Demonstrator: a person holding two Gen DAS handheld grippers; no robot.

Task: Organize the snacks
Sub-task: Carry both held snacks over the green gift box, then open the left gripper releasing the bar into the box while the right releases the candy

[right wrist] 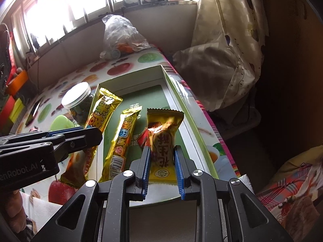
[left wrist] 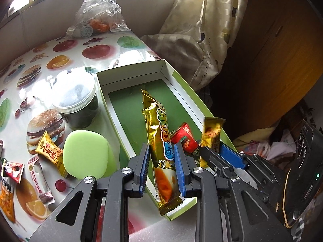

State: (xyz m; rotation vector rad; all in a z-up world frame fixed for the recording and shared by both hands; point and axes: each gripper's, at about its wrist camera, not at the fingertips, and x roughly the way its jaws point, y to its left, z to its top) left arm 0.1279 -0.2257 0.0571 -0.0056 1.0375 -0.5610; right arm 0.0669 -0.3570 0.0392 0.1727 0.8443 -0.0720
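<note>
Two grippers are at work over a shallow white cardboard box with a green floor and lime-green outer walls [left wrist: 182,84], which sits on a glossy tablecloth printed with fruit and burgers [left wrist: 60,48]. The left gripper [left wrist: 161,161] is clamped on one long gold foil snack bar with blue lettering [left wrist: 159,133]; in the left wrist view the bar's long axis runs from about 6 o'clock up to 12 o'clock, its far end leaning slightly toward 11 and hanging over the box floor. The right gripper [right wrist: 161,161] grips one shorter gold foil peanut-candy packet [right wrist: 164,139] by its lower half, the packet upright between the blue pads with its crimped top edge at 12 o'clock. In the right wrist view a second long gold bar [right wrist: 119,143] lies on the box floor at 10 o'clock from that packet, its long axis pointing toward 1 o'clock. One small red wrapped sweet [left wrist: 184,138] lies in the box near corner; a dark wrapper beside it may be another piece, but it is too hidden to tell. Outside the box, at 9 o'clock, stand one clear jar with a white lid [left wrist: 77,102] and one pale green rounded pad [left wrist: 84,155], with at least five loose packets [left wrist: 51,153] farther left. One crumpled clear plastic bag [left wrist: 99,10] sits at 11 o'clock on the far edge.
</note>
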